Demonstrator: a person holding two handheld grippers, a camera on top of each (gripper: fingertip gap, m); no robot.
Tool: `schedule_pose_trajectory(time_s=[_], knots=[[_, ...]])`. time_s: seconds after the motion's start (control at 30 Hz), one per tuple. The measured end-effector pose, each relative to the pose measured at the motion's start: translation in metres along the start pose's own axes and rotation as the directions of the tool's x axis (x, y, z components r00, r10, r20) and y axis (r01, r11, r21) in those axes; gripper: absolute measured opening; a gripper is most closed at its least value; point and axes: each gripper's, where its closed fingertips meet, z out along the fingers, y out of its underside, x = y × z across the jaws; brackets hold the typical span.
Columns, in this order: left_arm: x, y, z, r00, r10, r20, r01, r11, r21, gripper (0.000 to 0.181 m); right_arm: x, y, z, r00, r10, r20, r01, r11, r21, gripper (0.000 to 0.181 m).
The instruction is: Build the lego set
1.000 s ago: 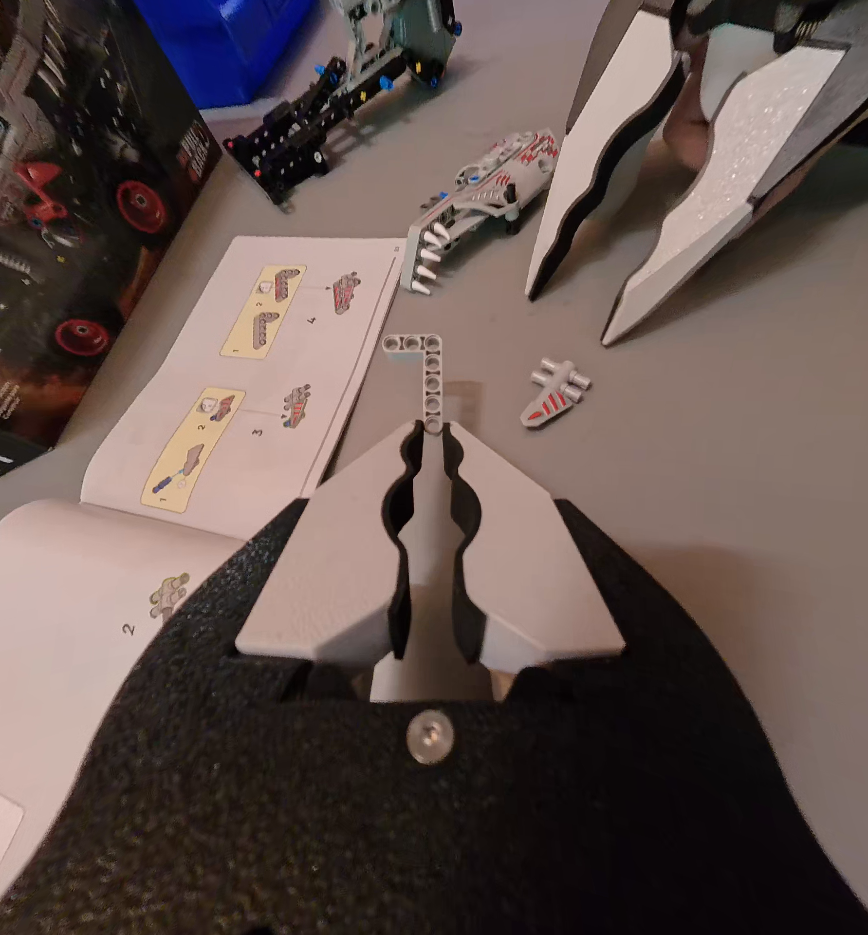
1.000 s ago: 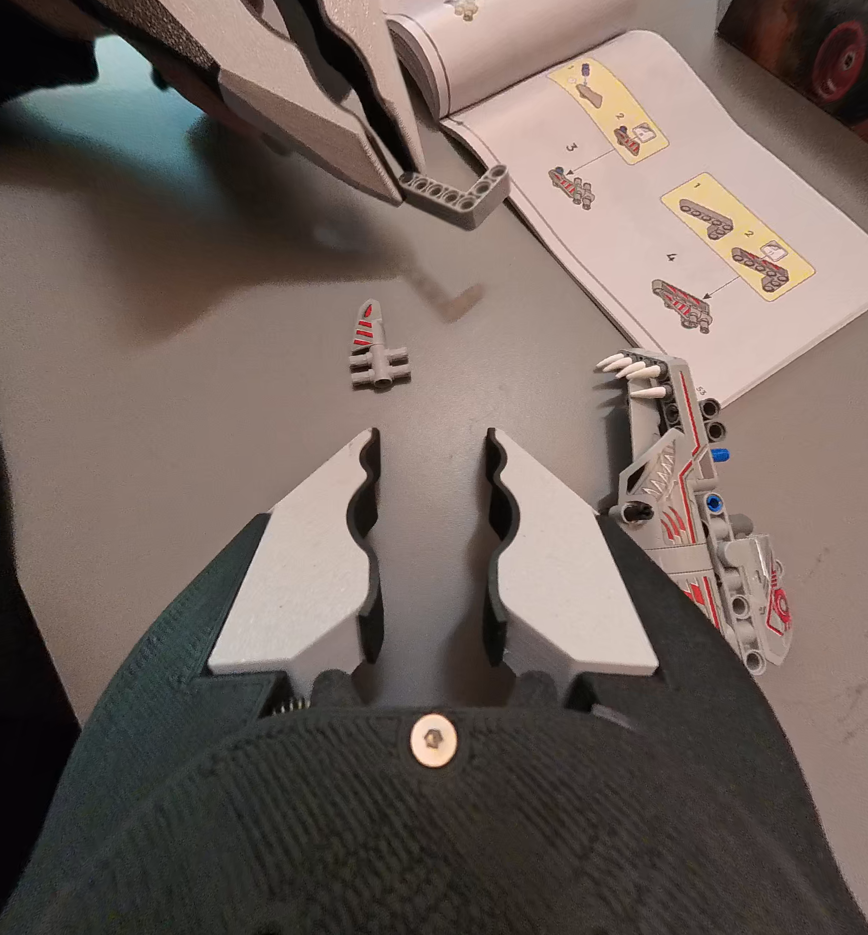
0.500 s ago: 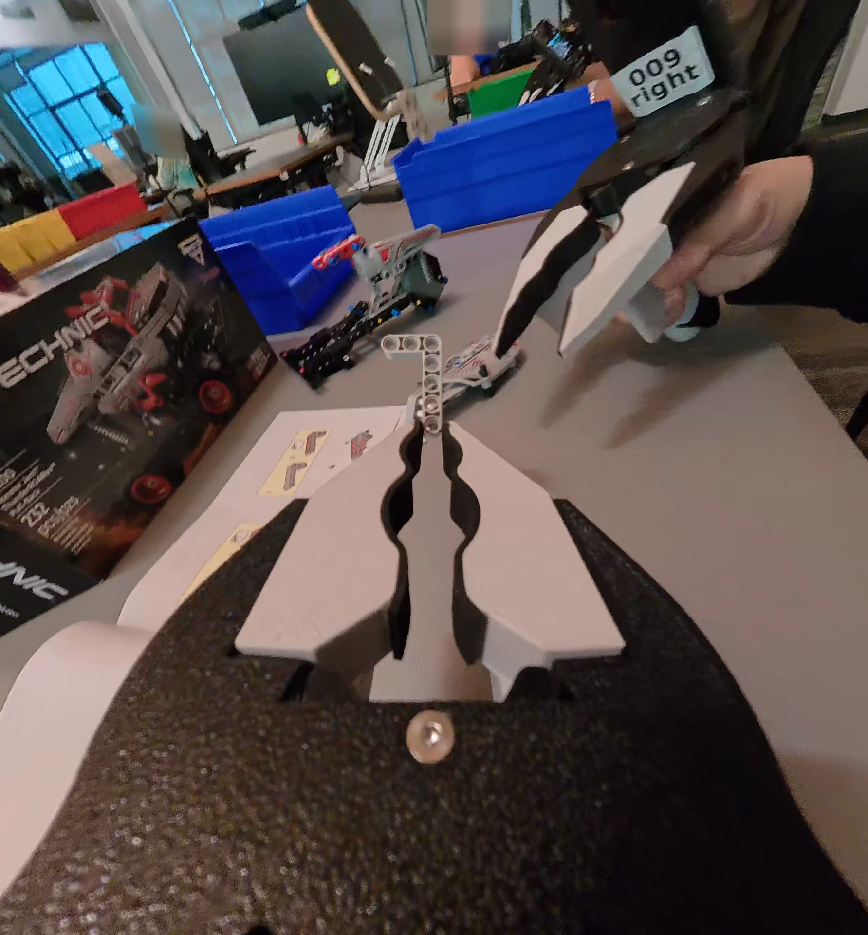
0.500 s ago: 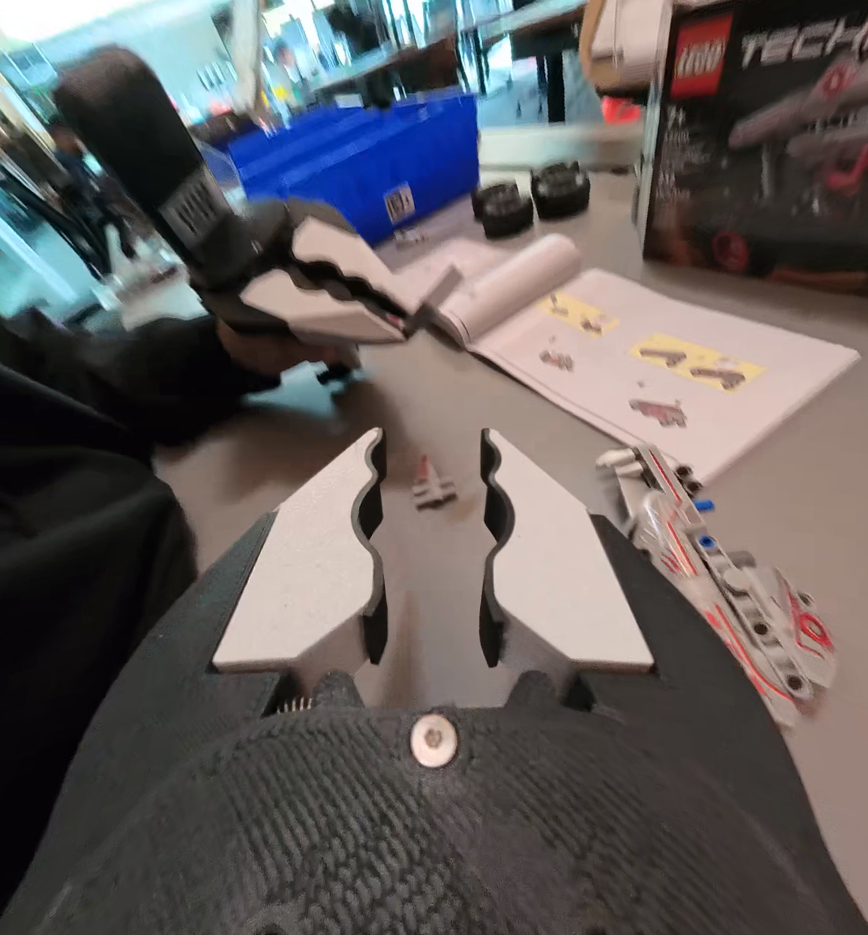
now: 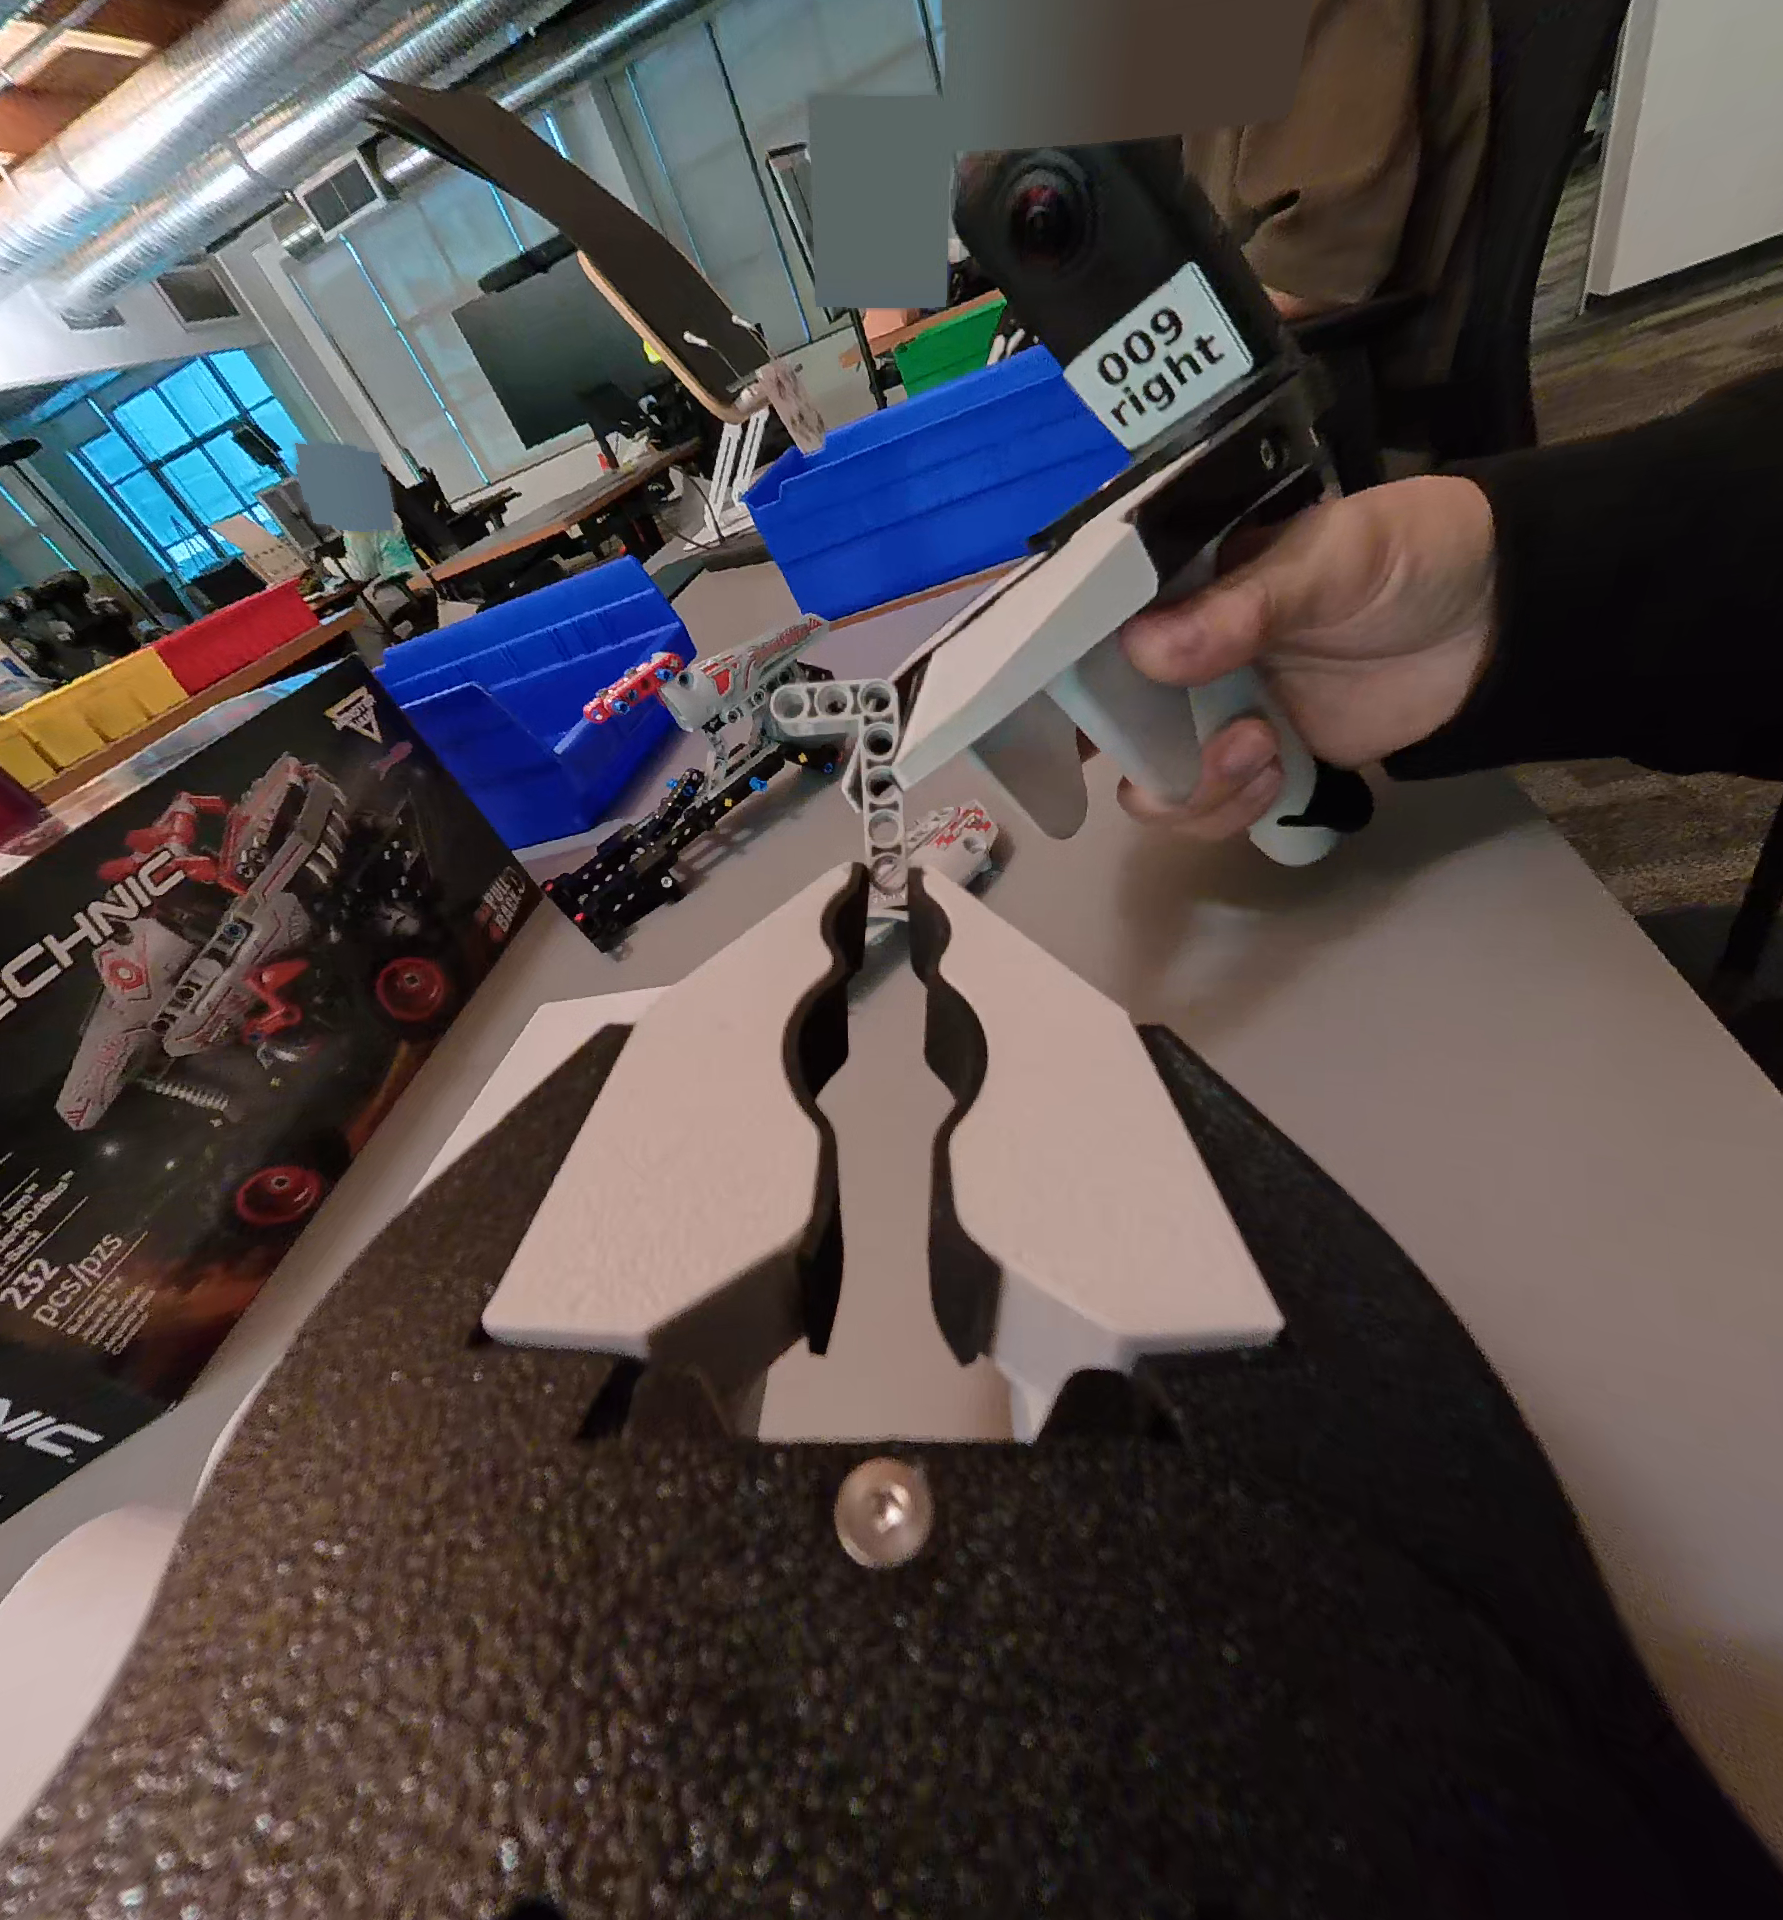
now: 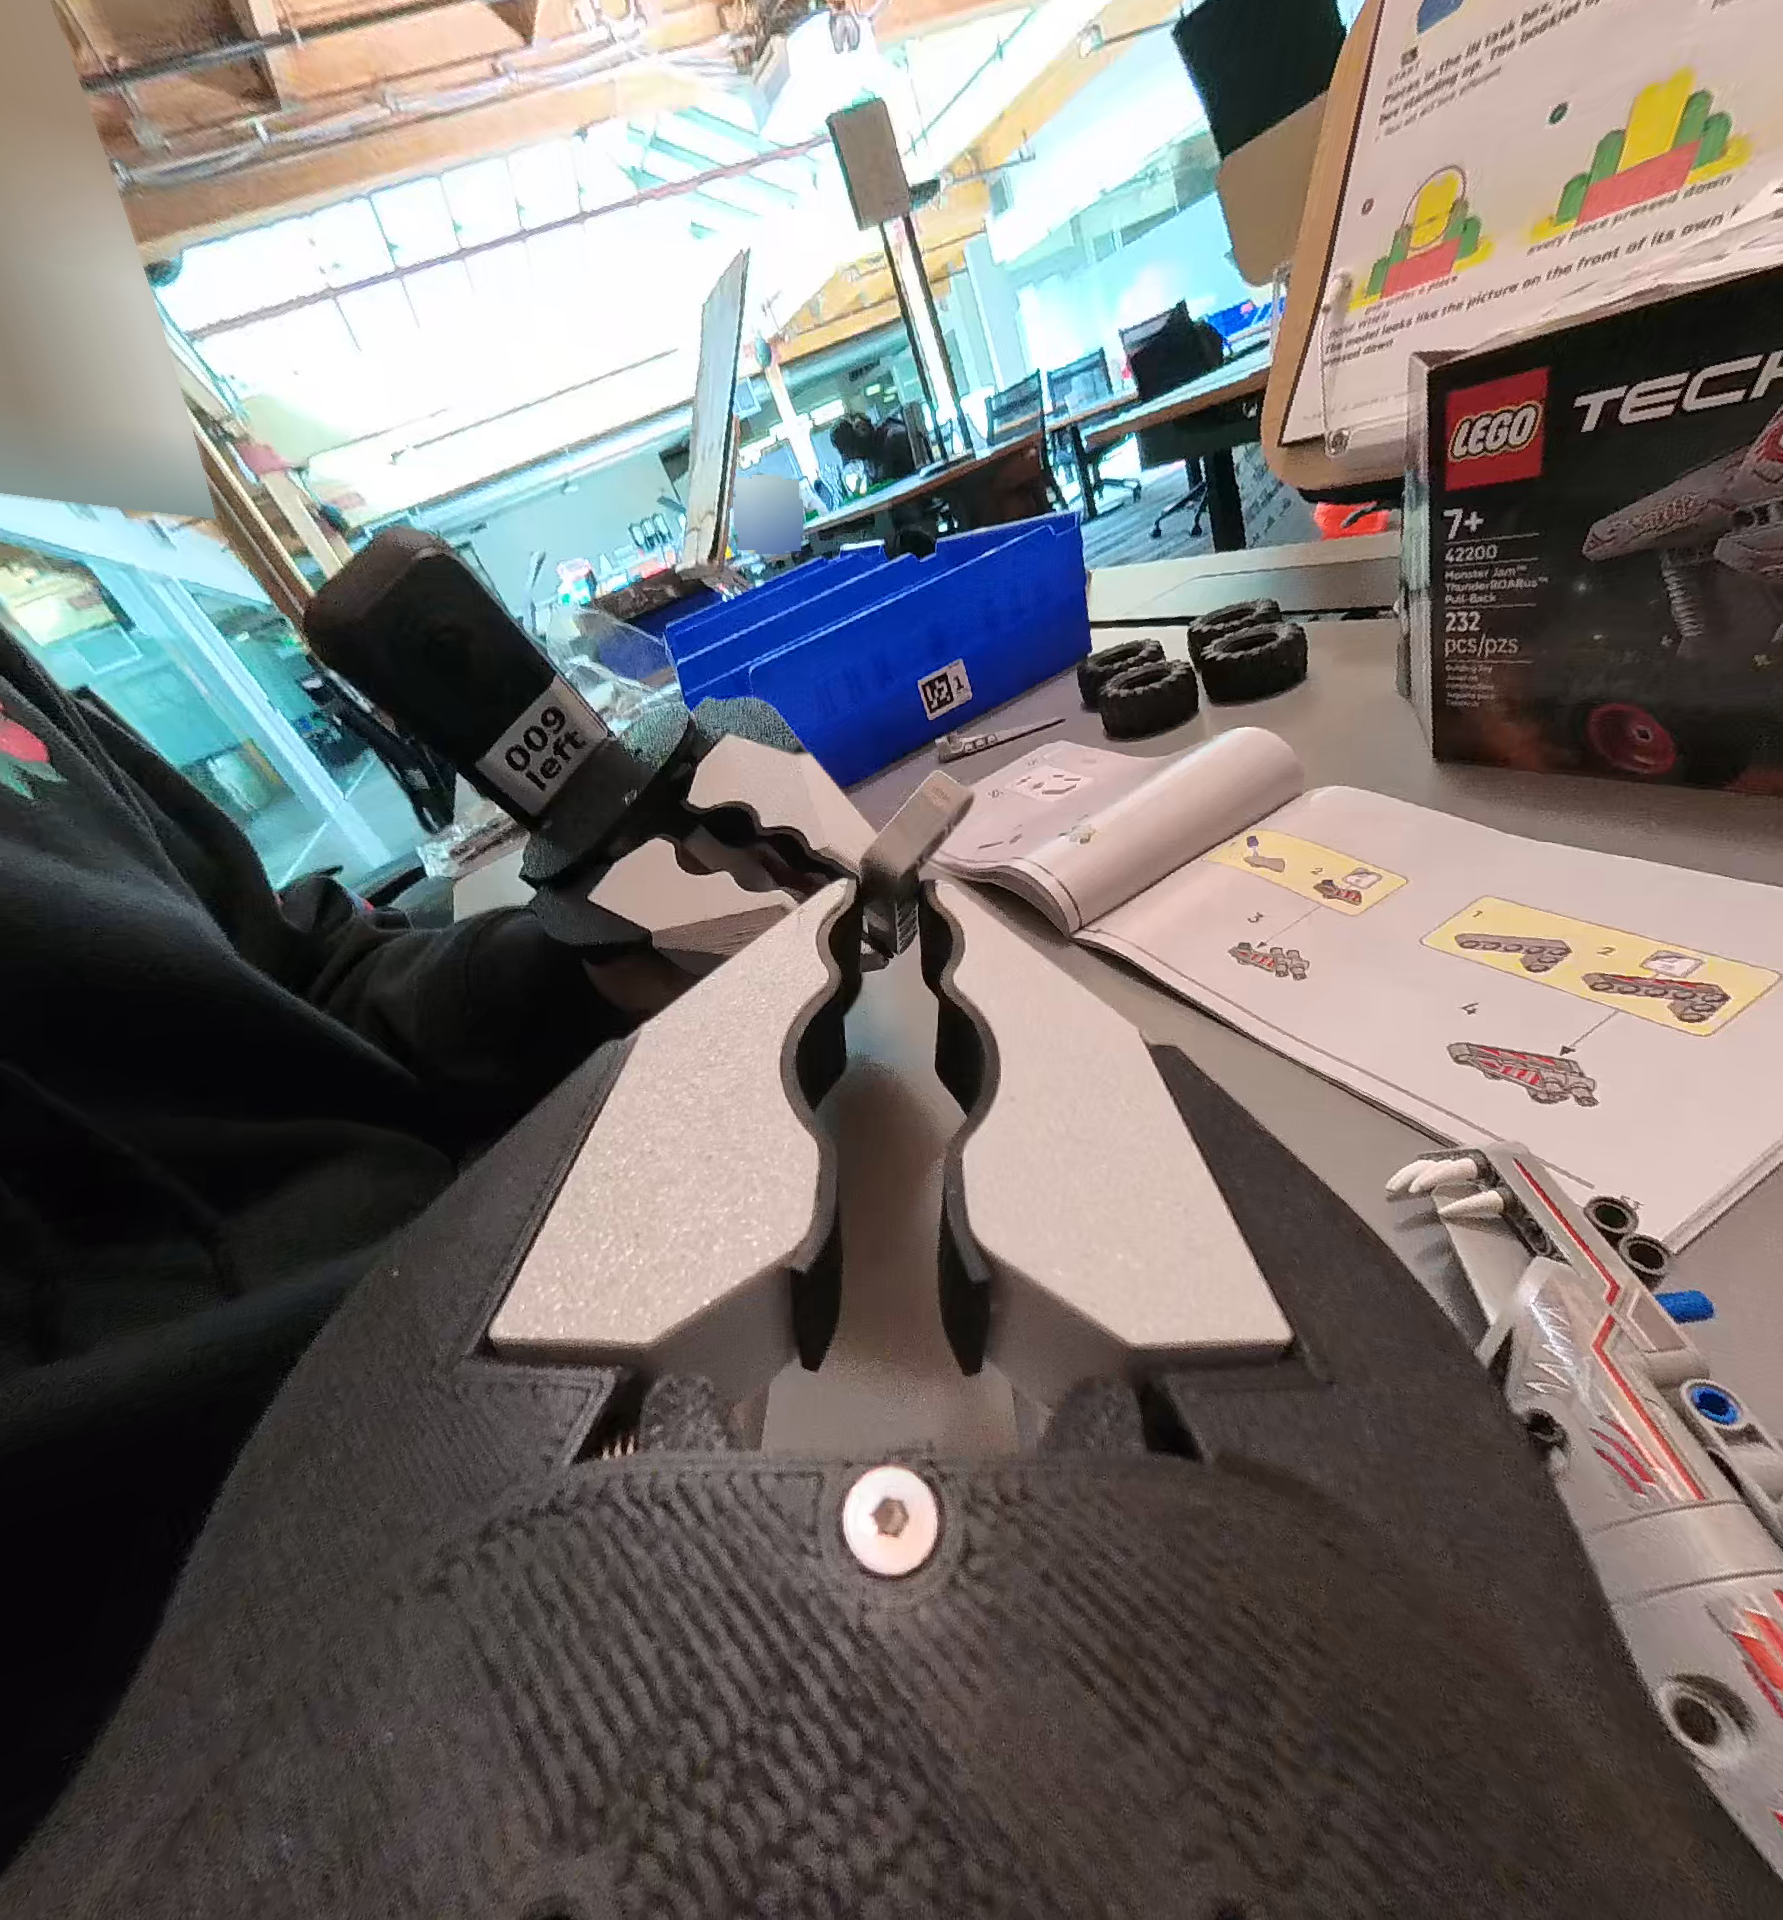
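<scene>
My left gripper (image 5: 887,883) is shut on the lower end of a grey L-shaped beam (image 5: 879,764) and holds it upright above the table. My right gripper (image 6: 887,899) has come in from the right, and its tips are closed on the same beam (image 6: 913,831). In the left wrist view the right gripper (image 5: 908,753) meets the beam's upper part, held by a hand. In the right wrist view the left gripper (image 6: 825,857) faces mine. A grey and red toothed assembly (image 6: 1614,1382) lies on the table at the right.
The open instruction booklet (image 6: 1386,935) lies by the set's box (image 6: 1635,582). A black chassis assembly (image 5: 658,842) and blue bins (image 5: 554,686) stand at the back of the grey table (image 5: 1386,1091). Several black tyres (image 6: 1199,665) lie near a blue bin (image 6: 887,644). Both grippers' tips are close together, under 4 cm apart.
Both grippers rose from looking down at the table to level. The right gripper moved to the beam in the left gripper and closed its open fingers on it.
</scene>
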Motion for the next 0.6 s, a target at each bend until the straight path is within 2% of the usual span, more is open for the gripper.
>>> schedule_pose_trajectory(time_s=[0.13, 0.23, 0.33, 0.43, 0.53, 0.6], knots=[[0.008, 0.005, 0.001, 0.999, 0.001, -0.054, -0.003, 1.0, -0.029, 0.005, -0.001, 0.004, -0.002, 0.998, -0.065, 0.002, 0.065, 0.995, -0.072, 0.009], [0.013, 0.014, 0.001, 0.994, 0.012, -0.105, -0.022, 0.996, -0.09, 0.005, 0.008, -0.003, -0.006, 0.993, -0.106, -0.049, 0.101, 0.991, -0.09, 0.009], [0.007, 0.021, -0.002, 0.994, 0.024, -0.106, -0.039, 0.99, -0.137, 0.008, 0.012, -0.002, -0.012, 0.996, -0.081, -0.038, 0.074, 0.986, -0.15, 0.009], [0.003, 0.041, -0.013, 0.985, -0.05, -0.164, 0.004, 0.963, -0.271, 0.014, 0.02, 0.01, -0.019, 0.994, -0.089, -0.068, 0.069, 0.964, -0.257, 0.009], [0.012, 0.072, -0.024, 0.942, -0.223, -0.252, 0.088, 0.886, -0.456, 0.026, 0.025, 0.015, -0.025, 0.988, -0.119, -0.101, 0.081, 0.945, -0.318, 0.009], [0.017, 0.086, -0.025, 0.925, -0.25, -0.285, 0.072, 0.854, -0.515, 0.026, 0.026, 0.027, -0.029, 0.987, -0.12, -0.103, 0.069, 0.915, -0.398, 0.009]])
